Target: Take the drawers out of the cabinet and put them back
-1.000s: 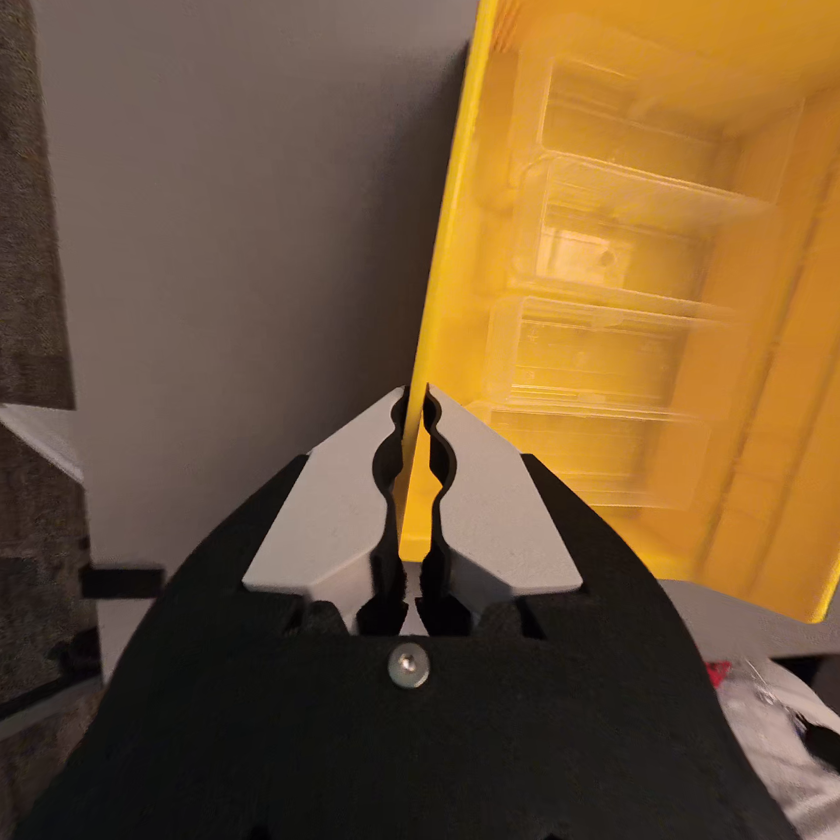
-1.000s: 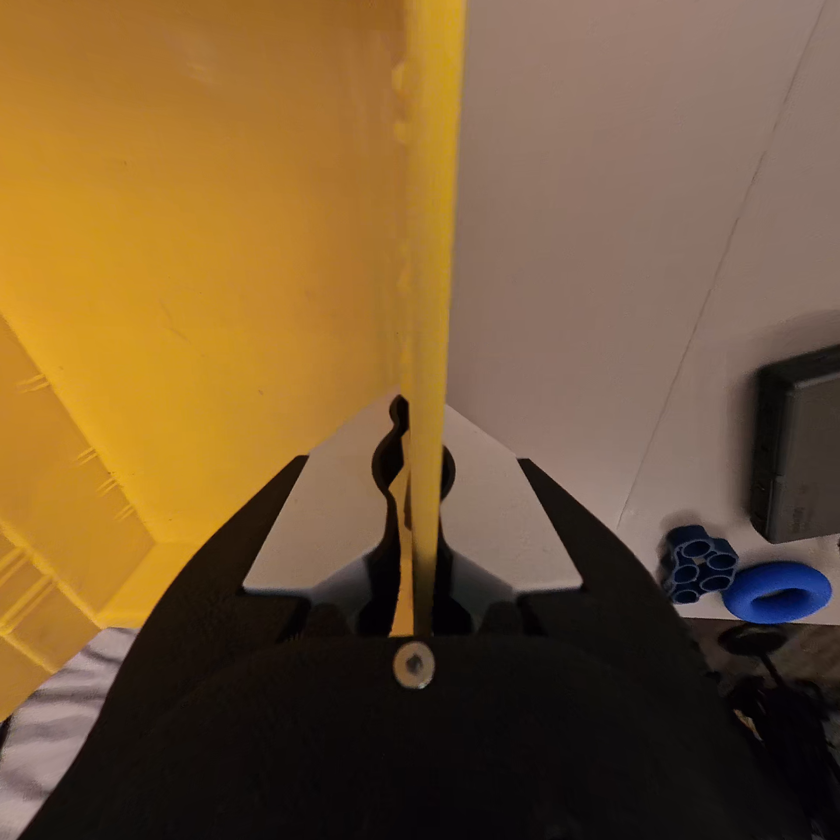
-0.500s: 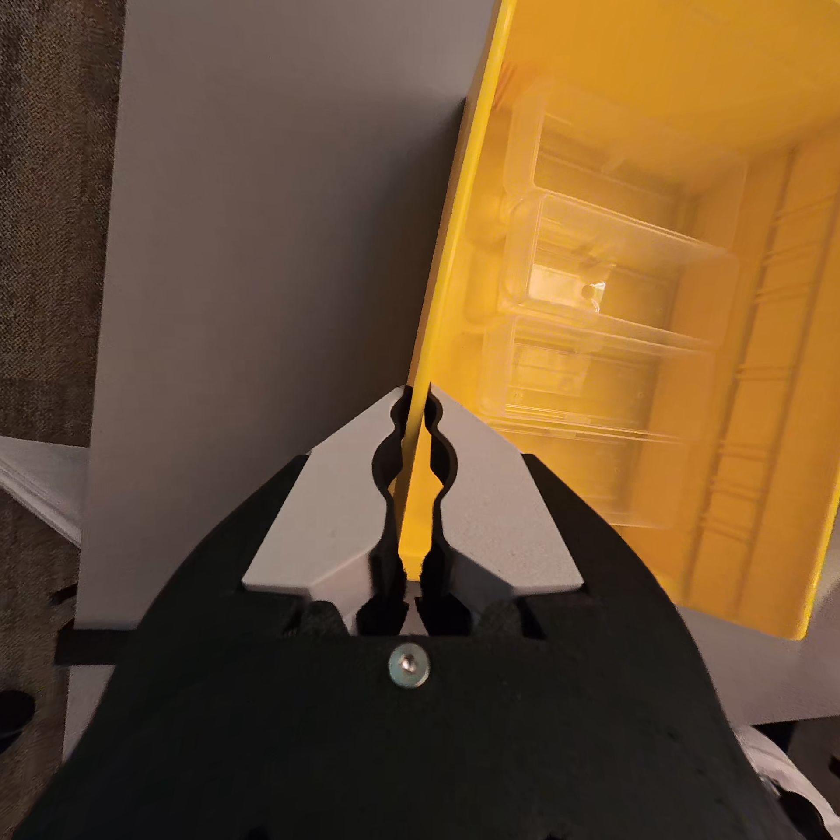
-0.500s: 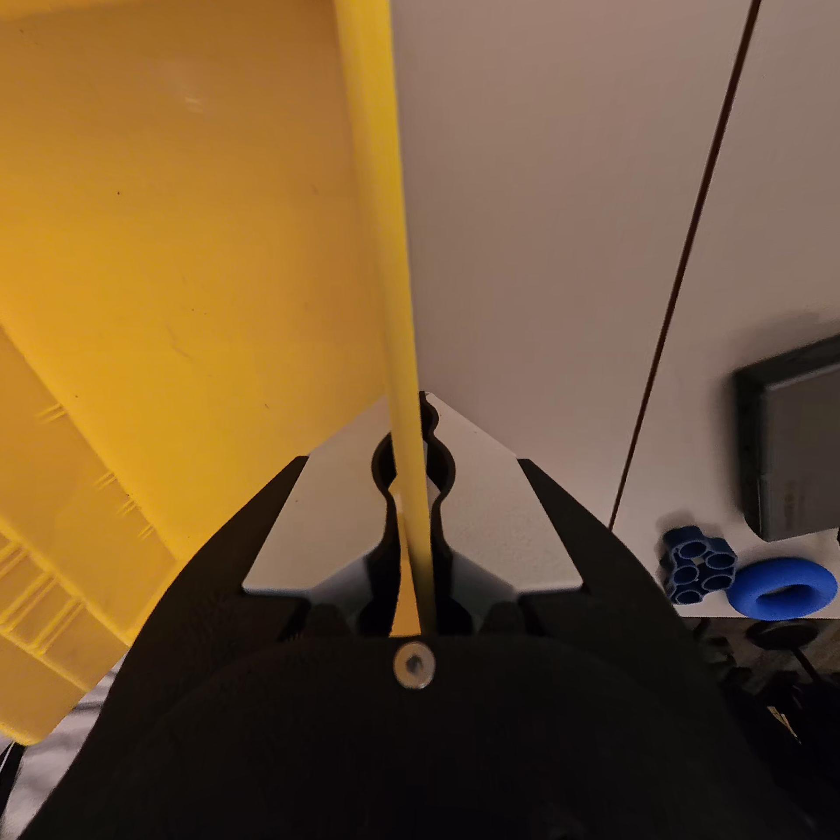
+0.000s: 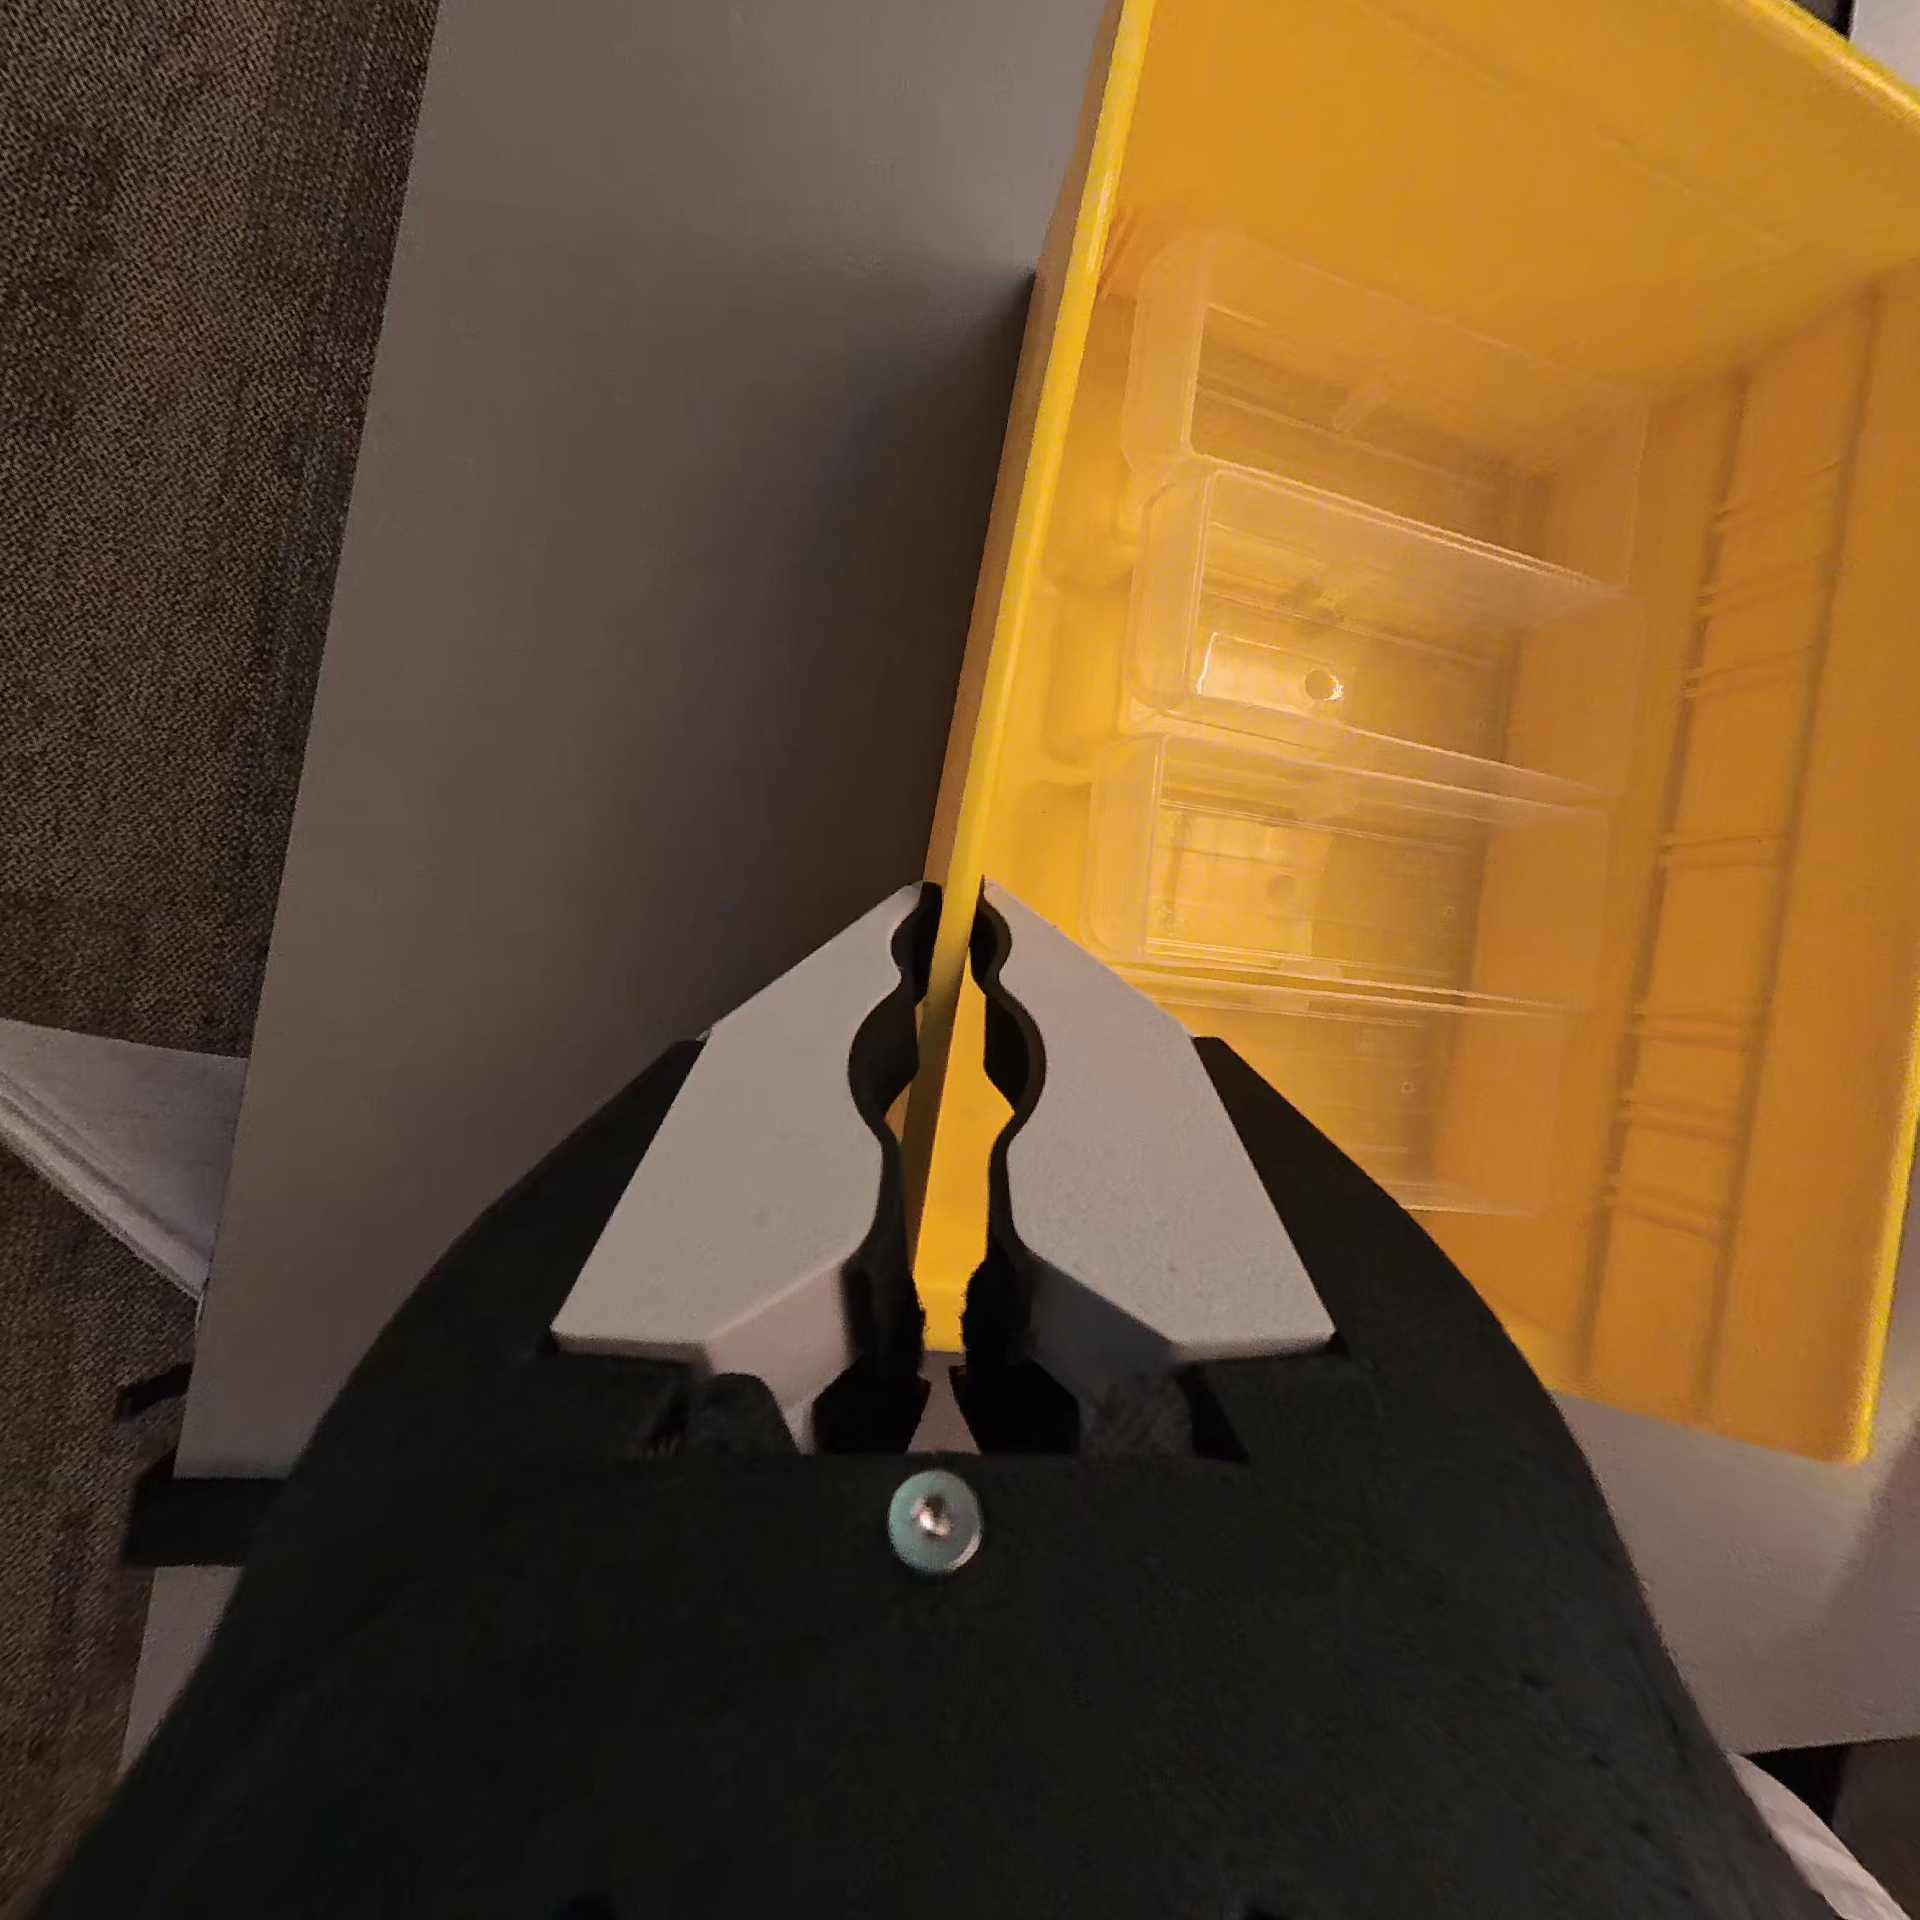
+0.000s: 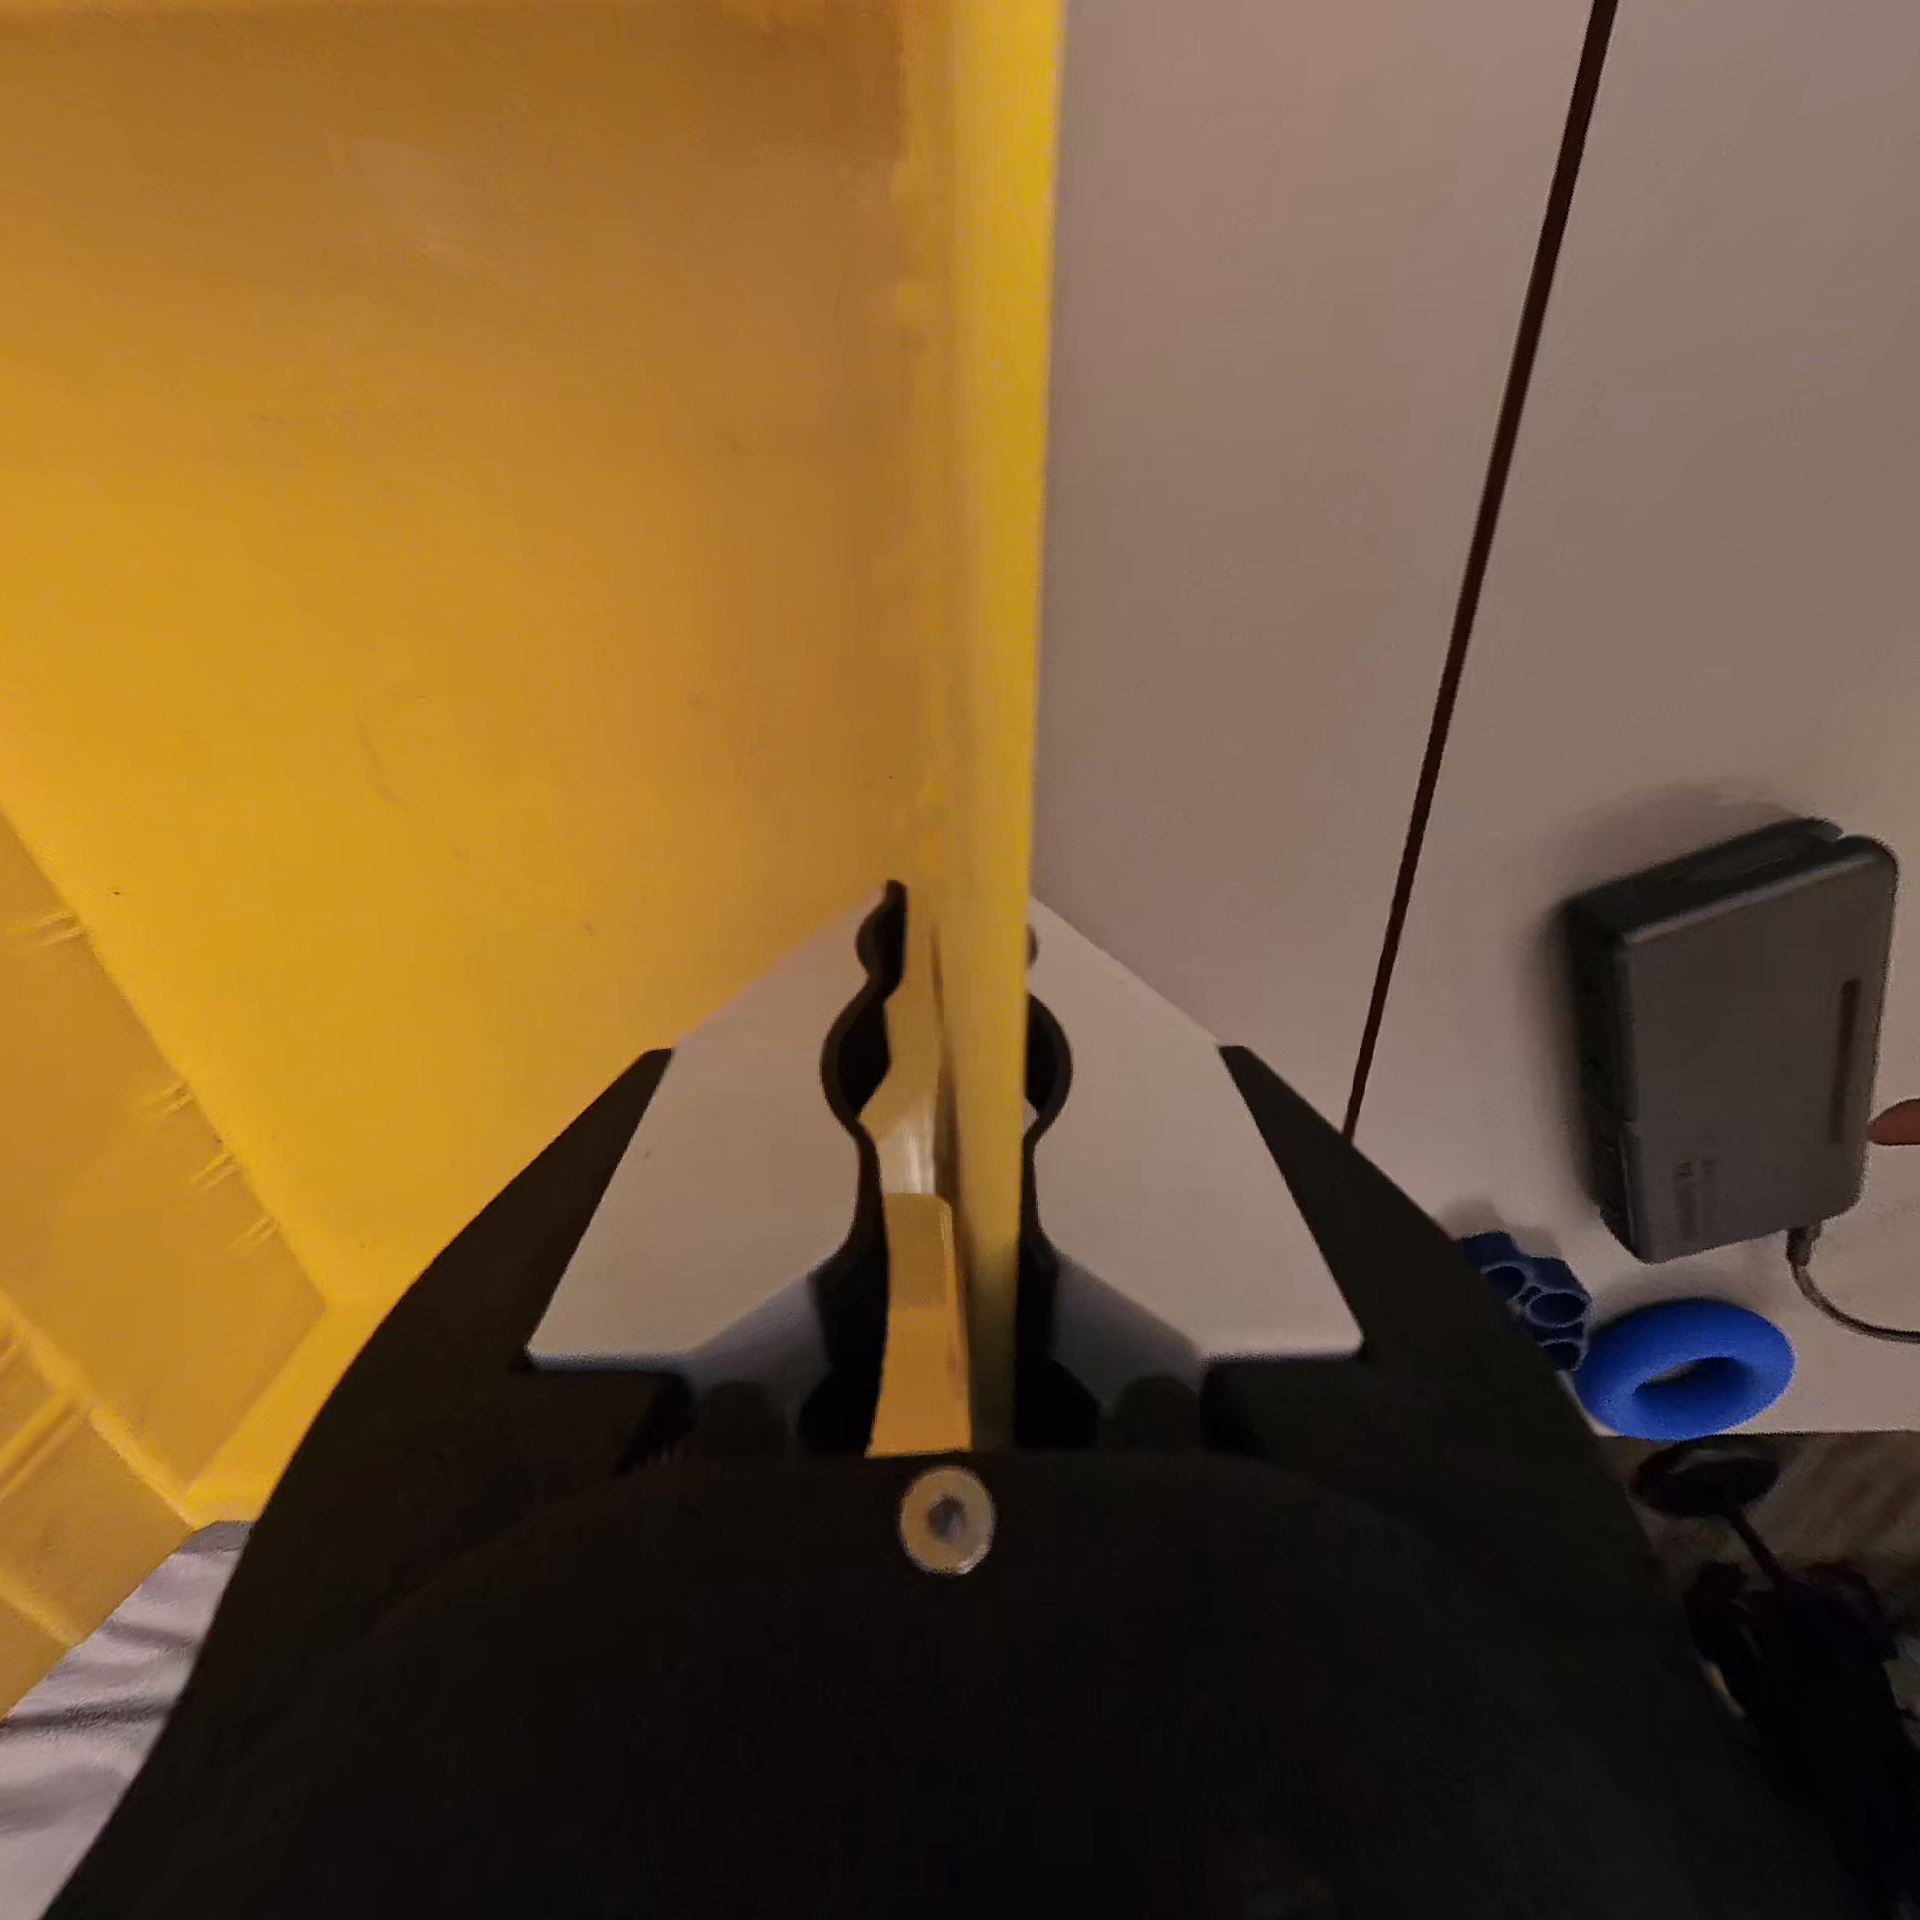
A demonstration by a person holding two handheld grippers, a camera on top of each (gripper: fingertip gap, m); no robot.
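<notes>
Yellow plastic drawer (image 5: 1538,239) — a deep, open bin with ribbed inner walls — fills the upper right of the left wrist view, its thin left wall running down the middle of the frame into the left gripper (image 5: 958,904). That gripper's grey fingers (image 5: 748,1174) are pinched narrowly on the wall's edge, one finger on each side. Inside the drawer, stacked clear plastic trays (image 5: 1361,831) lie against its inner face, upper right of centre. A plain grey panel (image 5: 665,623) stands behind the drawer at the centre left, and brown textured carpet (image 5: 156,416) fills the far left.

In the right wrist view the same drawer (image 6: 468,571) takes up the left half of the frame, and its right wall comes straight down the centre into the right gripper (image 6: 961,904), which is clamped on it. To the right is a white wall (image 6: 1247,468) — with a dark grey flat box (image 6: 1745,1049) at the right edge, a blue foam ring (image 6: 1688,1371) below it, and a small blue block with round holes (image 6: 1538,1299) just beside the ring.
</notes>
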